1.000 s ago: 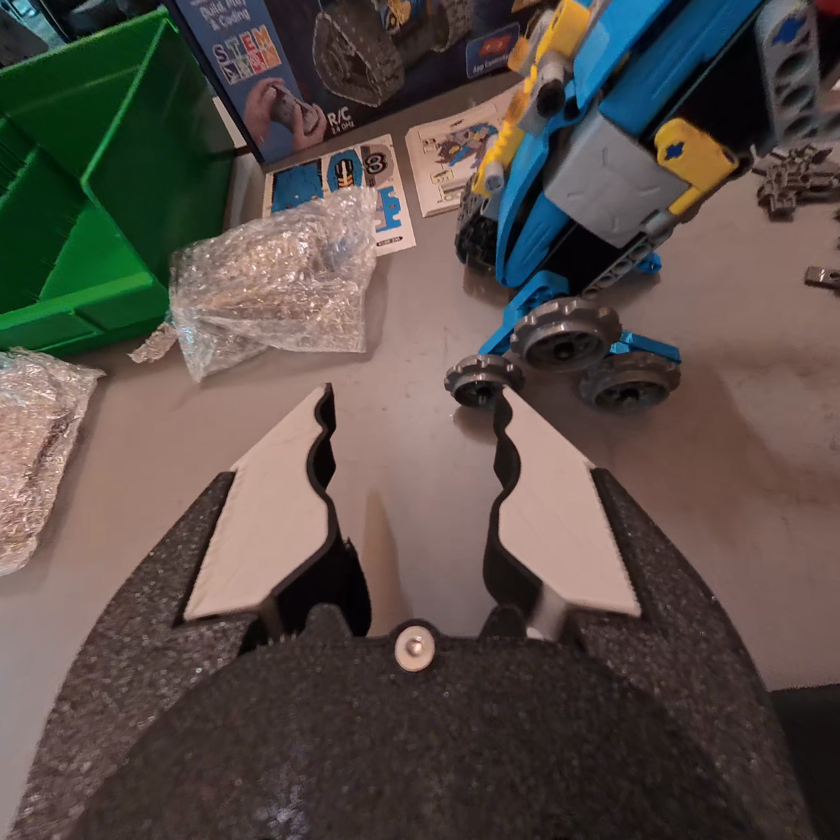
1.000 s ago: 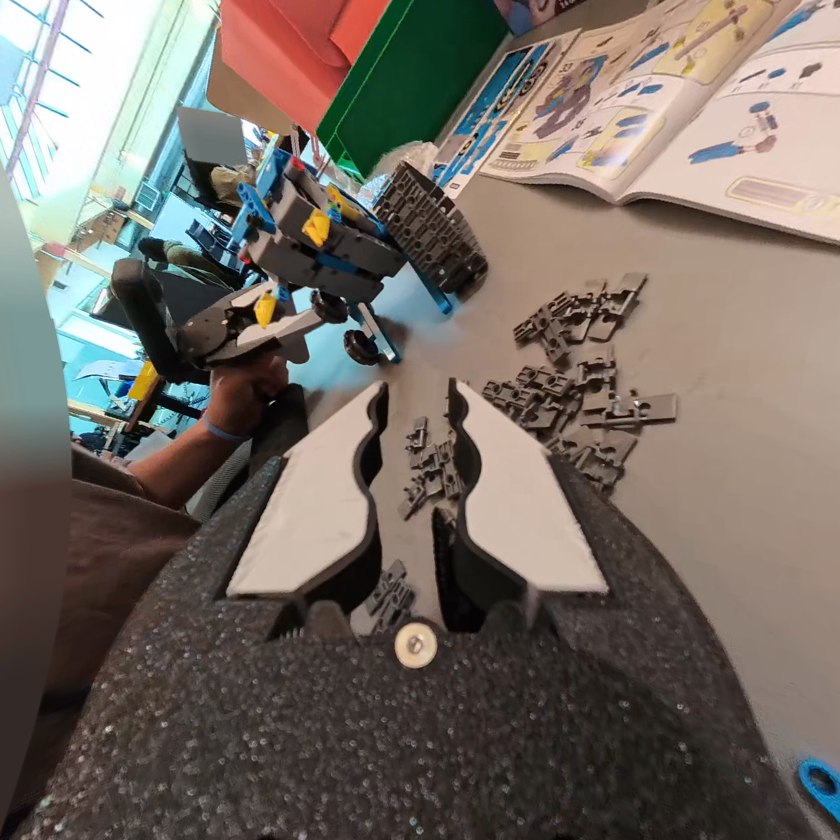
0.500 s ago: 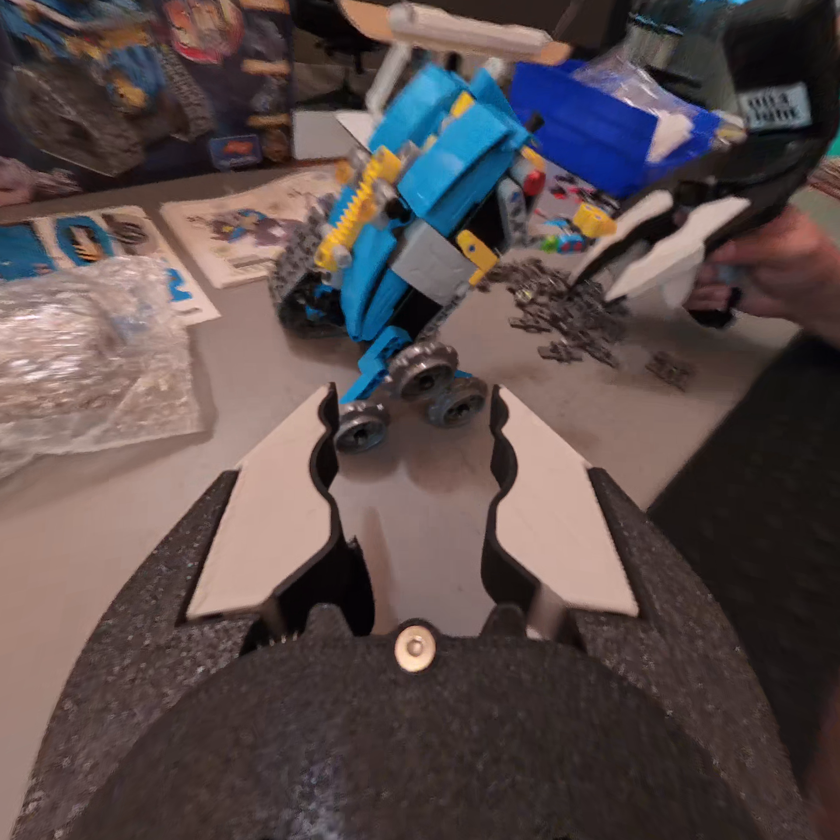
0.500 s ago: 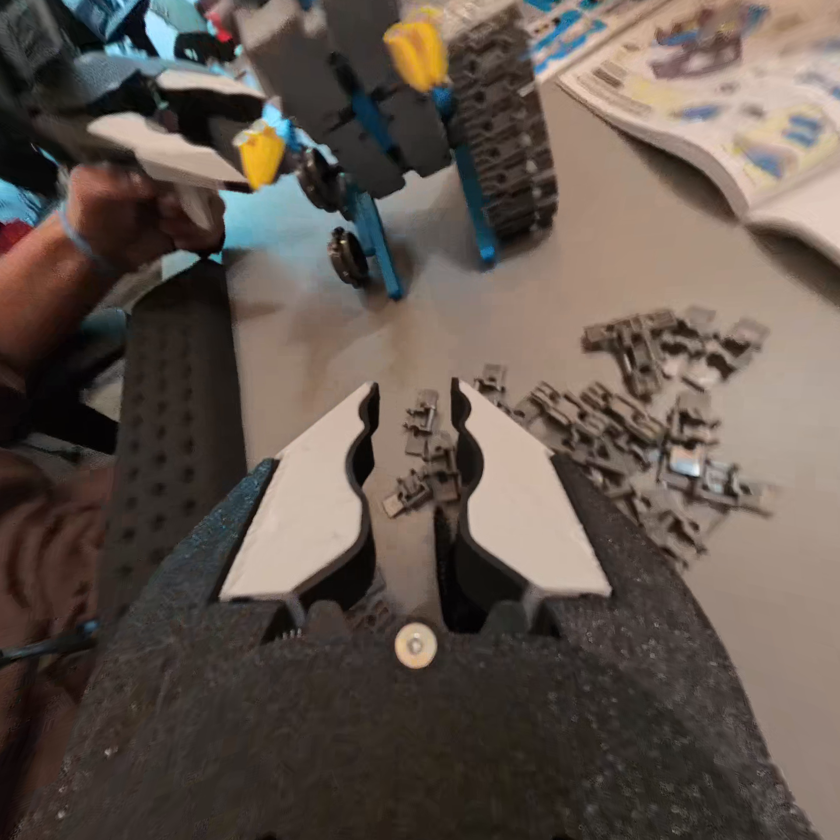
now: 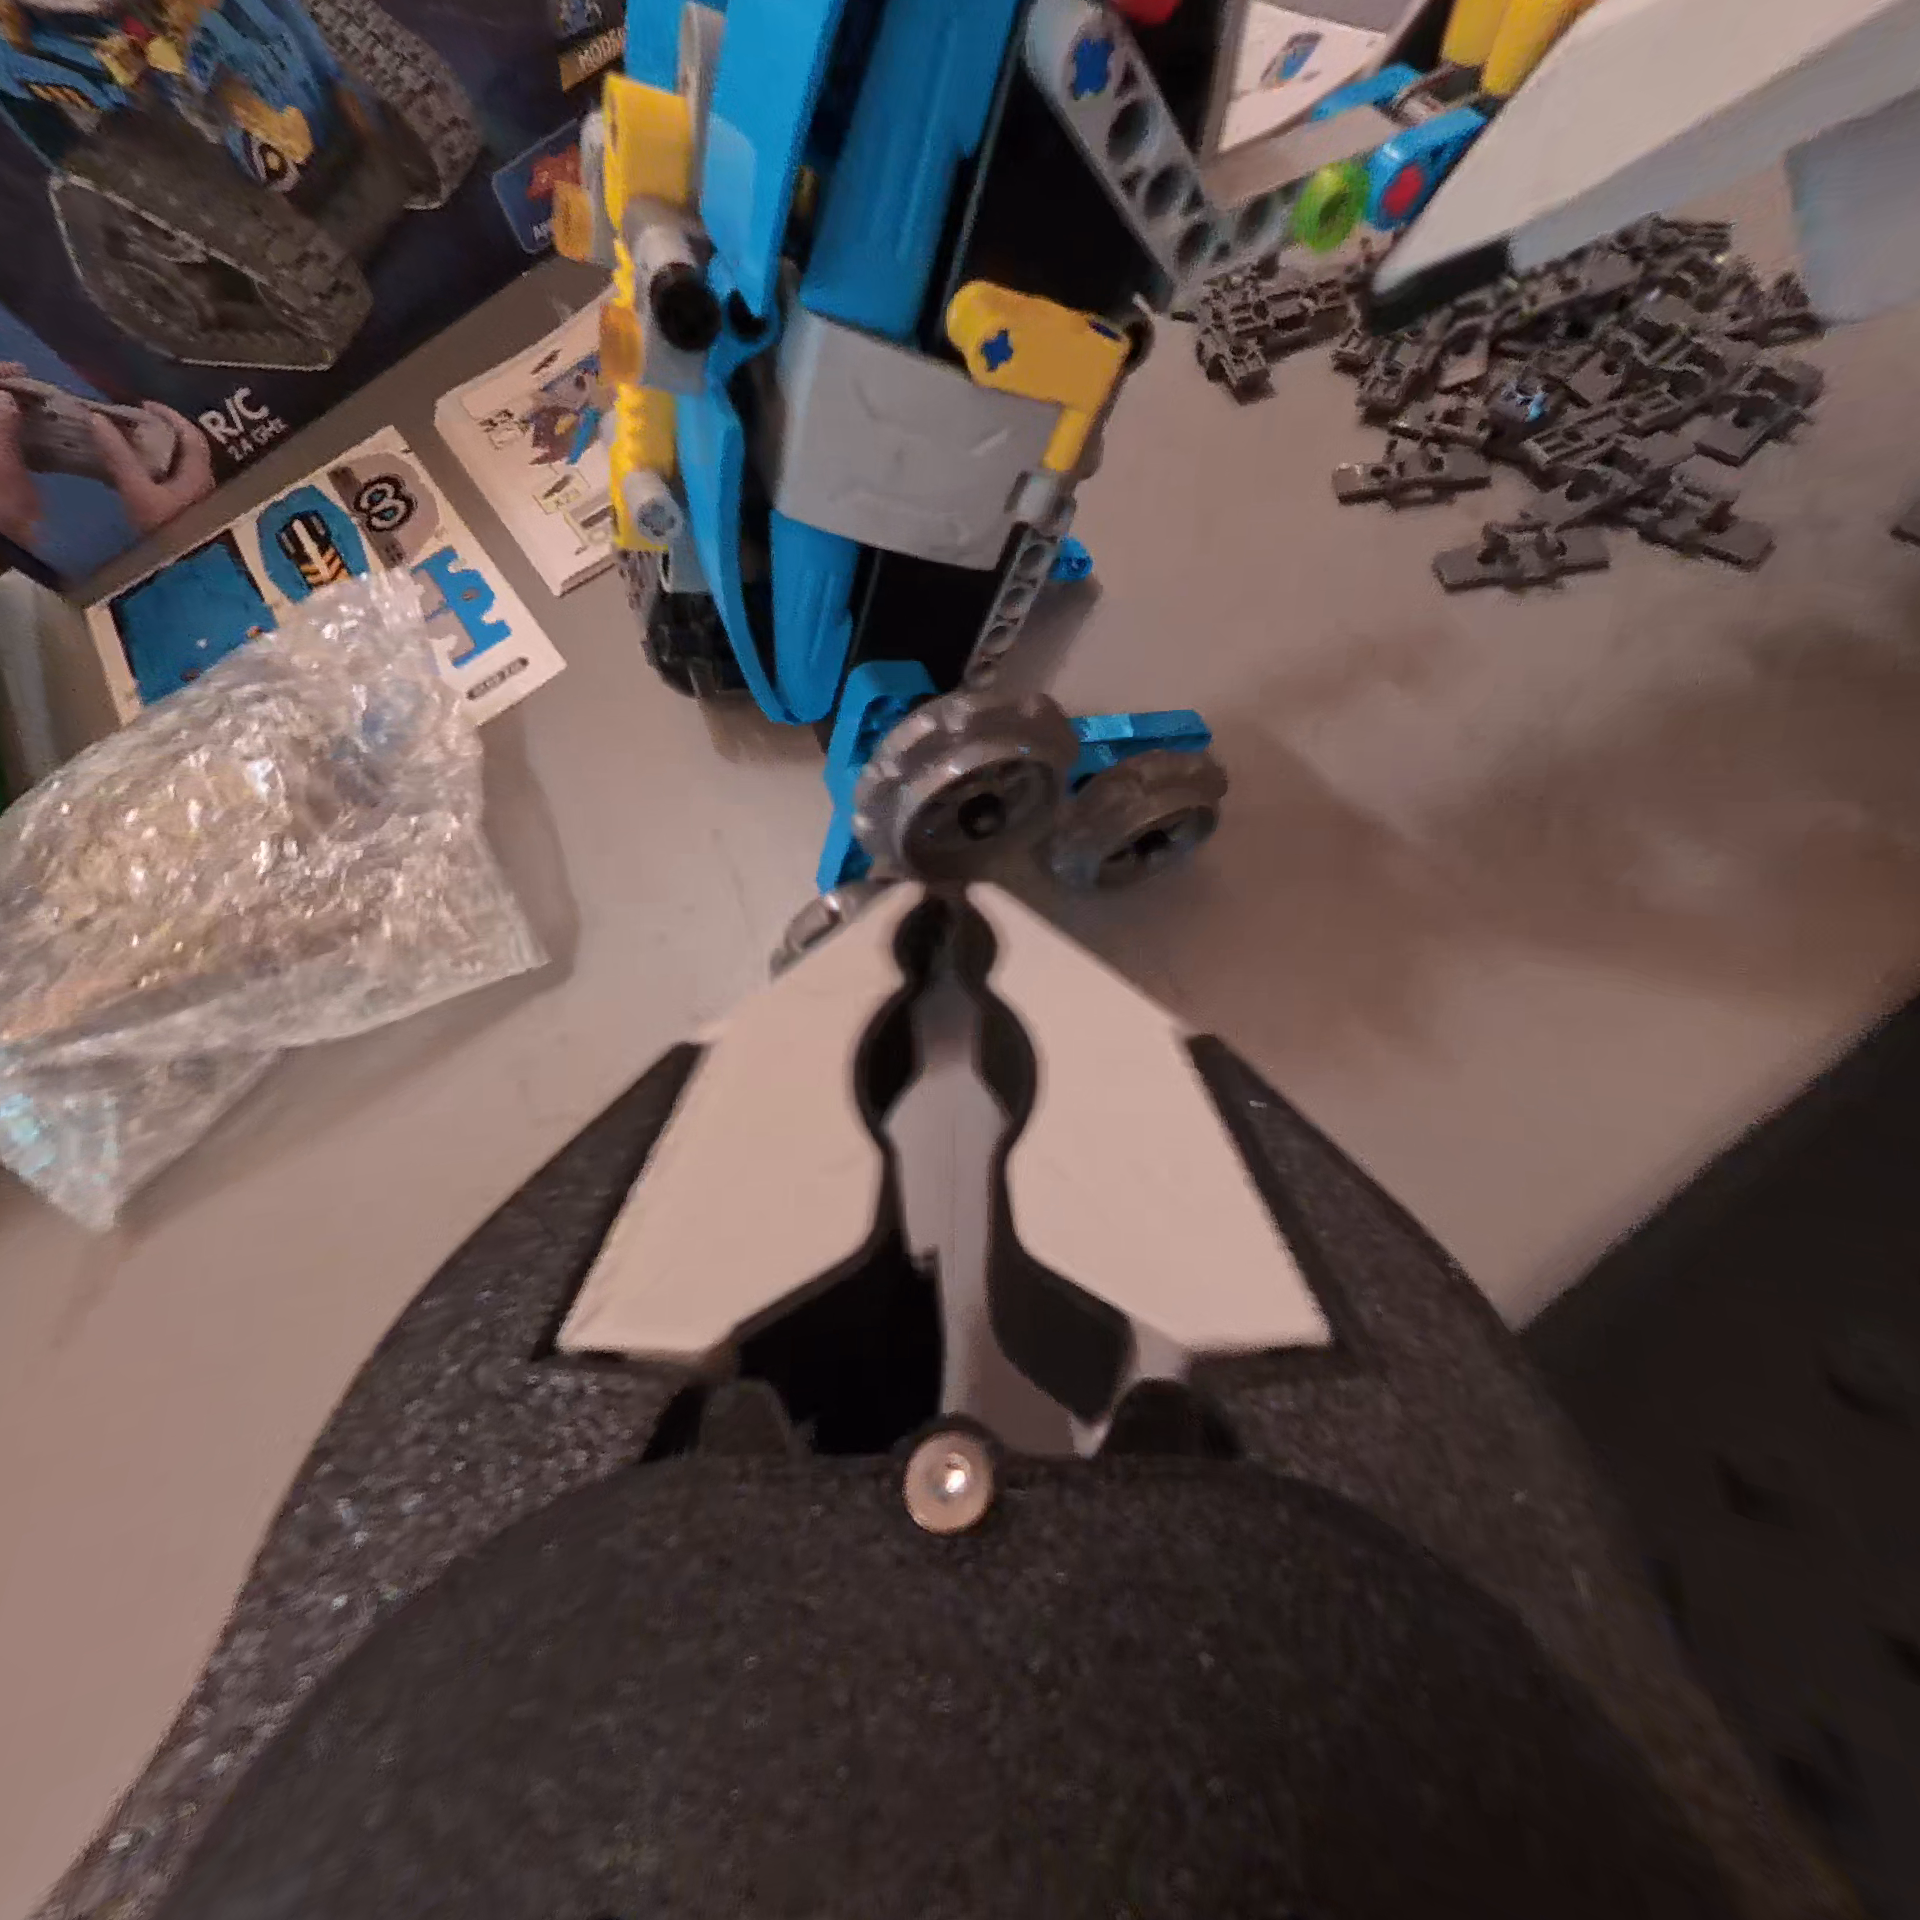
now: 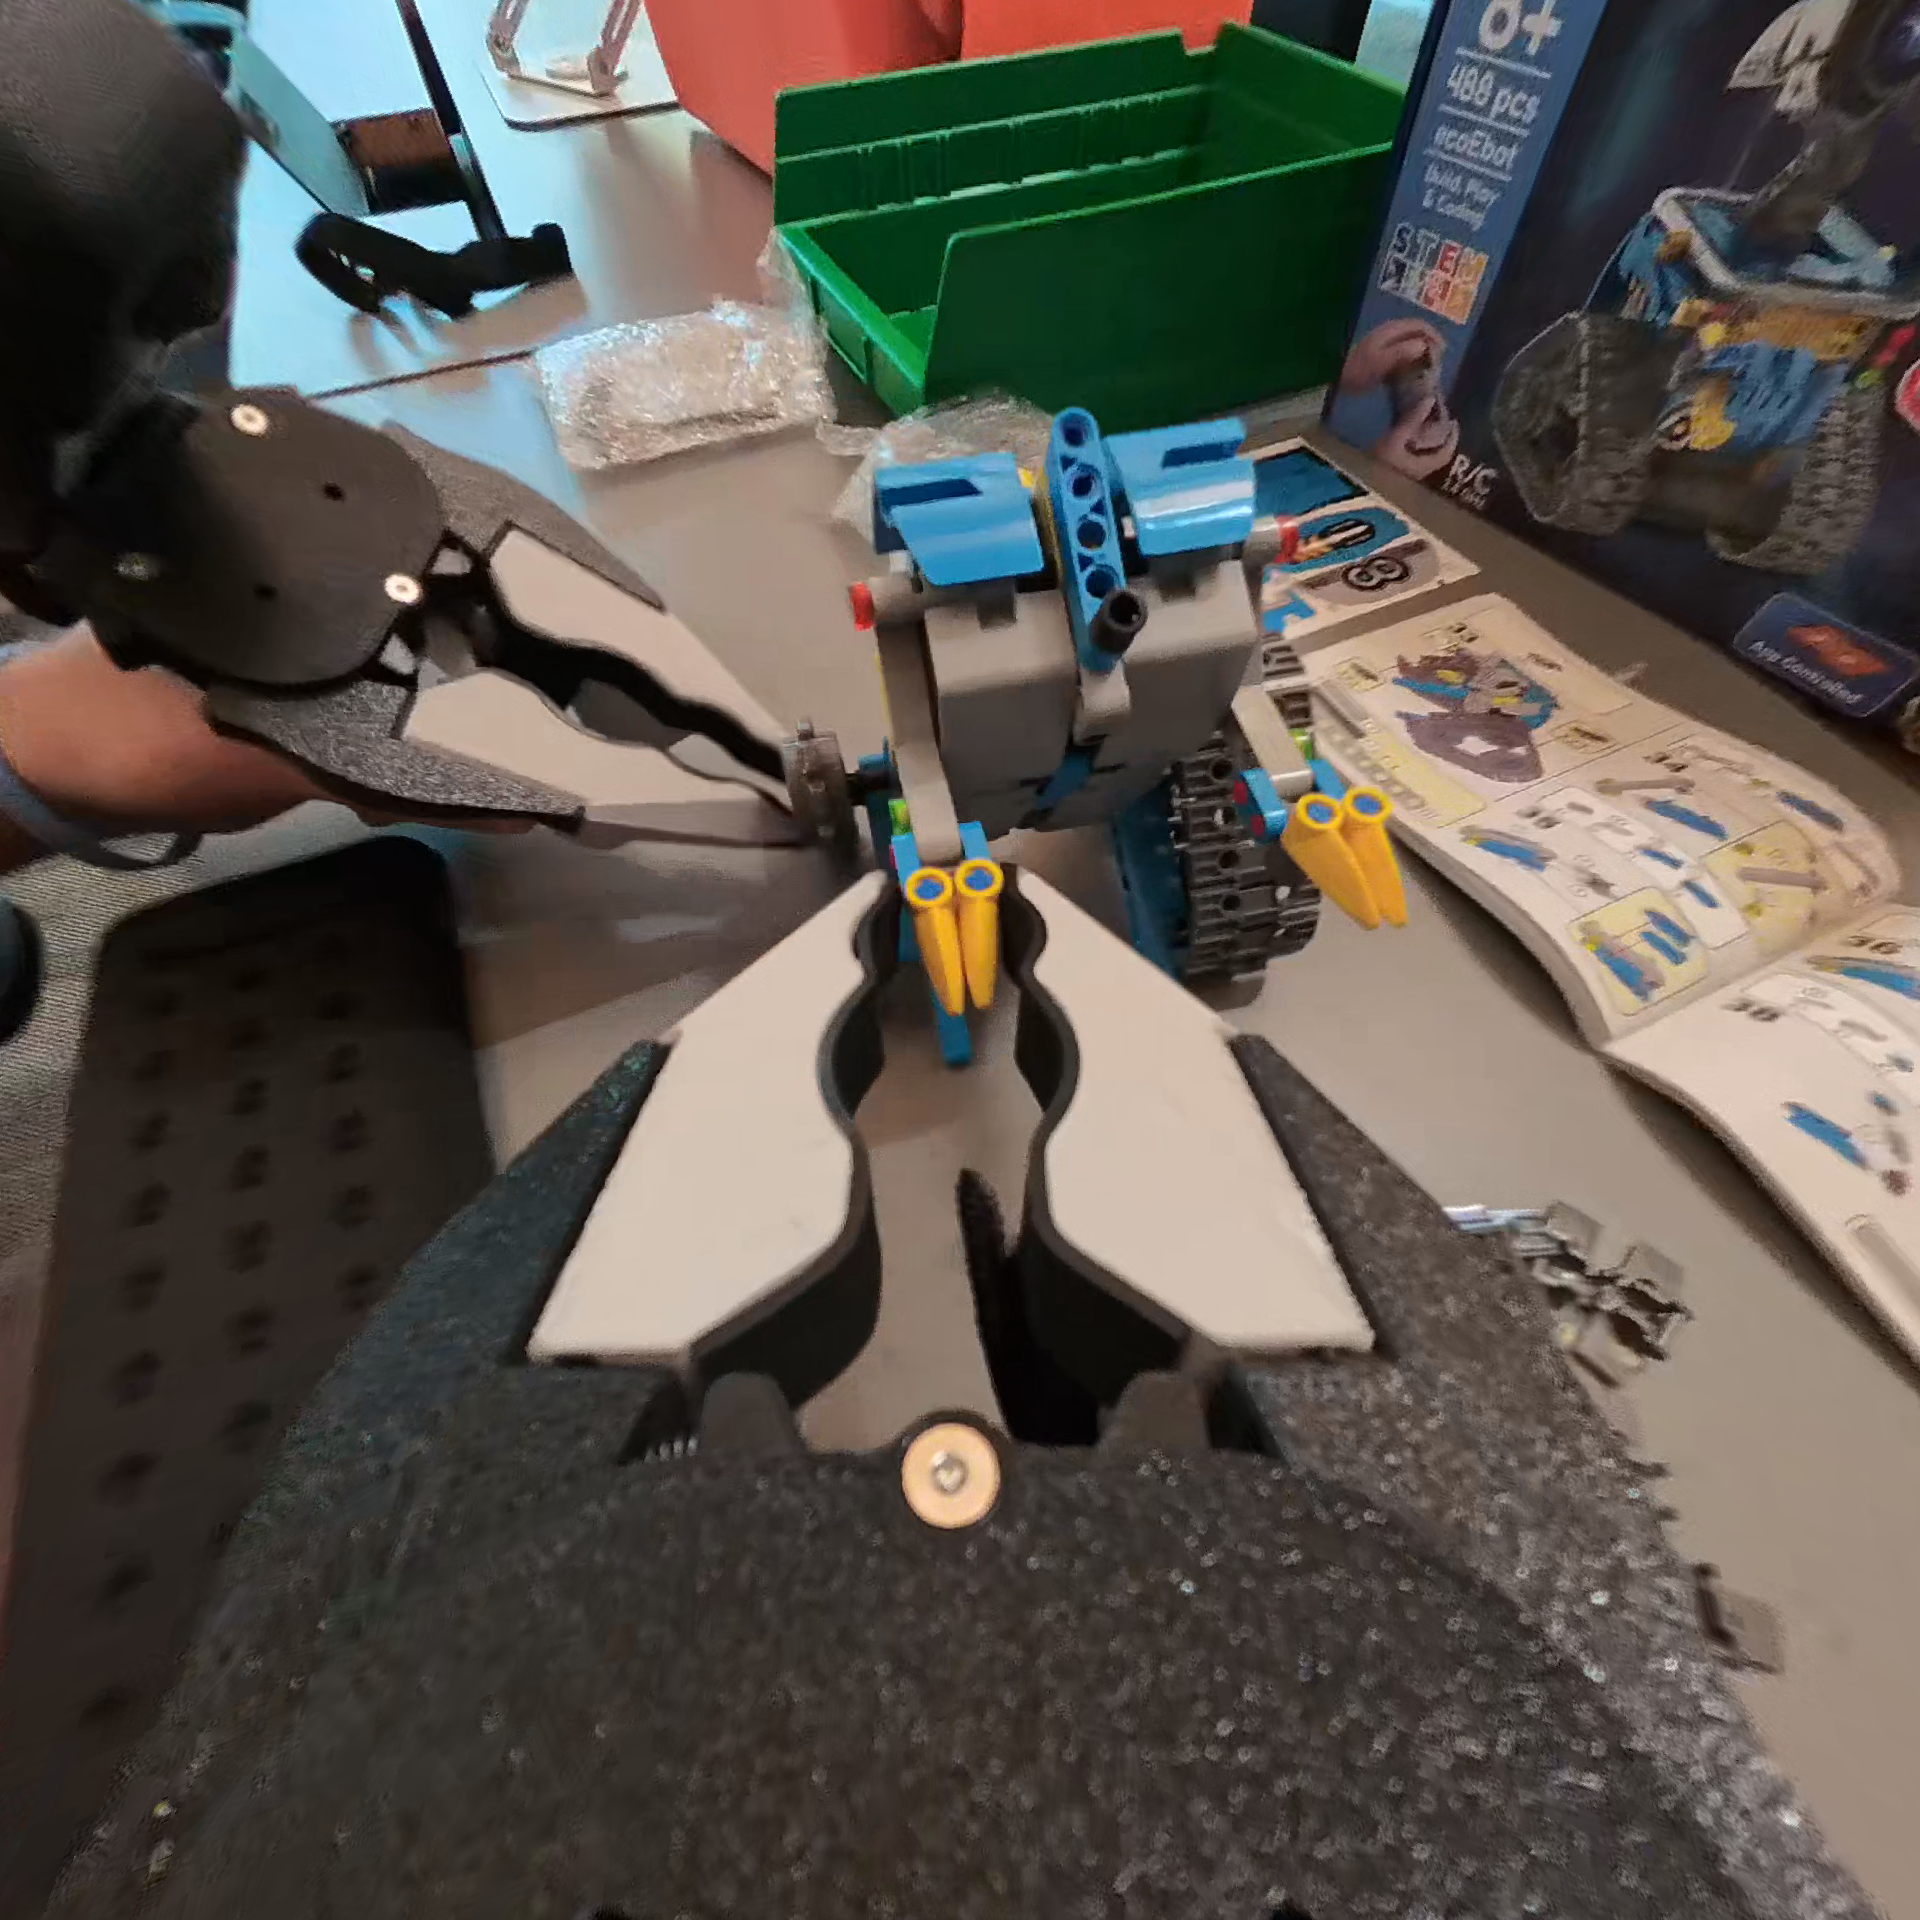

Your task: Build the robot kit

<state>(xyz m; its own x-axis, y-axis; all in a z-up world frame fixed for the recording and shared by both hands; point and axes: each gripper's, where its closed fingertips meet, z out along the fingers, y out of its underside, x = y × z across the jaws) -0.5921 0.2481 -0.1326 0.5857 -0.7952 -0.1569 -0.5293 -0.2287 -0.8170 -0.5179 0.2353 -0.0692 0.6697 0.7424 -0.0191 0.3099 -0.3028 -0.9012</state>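
Observation:
A blue, grey and yellow brick-built robot model (image 5: 894, 447) stands on the grey table; it also shows in the right wrist view (image 6: 1039, 707). My left gripper (image 5: 945, 909) is shut, its tips pinching a small grey wheel (image 6: 821, 779) at the model's lower side, just below a larger grey wheel (image 5: 977, 800). In the right wrist view the left gripper (image 6: 795, 774) comes in from the left. My right gripper (image 6: 951, 904) is closed around a pair of yellow pointed pieces (image 6: 956, 945) on the model's front. One of its fingers (image 5: 1610, 135) shows in the left wrist view.
A pile of dark grey track links (image 5: 1558, 416) lies right of the model. An open instruction booklet (image 6: 1610, 831), a sticker sheet (image 5: 312, 582), a crinkled plastic bag (image 5: 229, 852), a green bin (image 6: 1091, 208) and the kit box (image 6: 1662, 260) lie around. A black mat (image 6: 260, 1091) edges the table. Left tips to right tips: about 10 cm.
My left gripper moved up to the model and closed on the small wheel. My right gripper swung from the track links to the model's front and narrowed around the yellow pieces.

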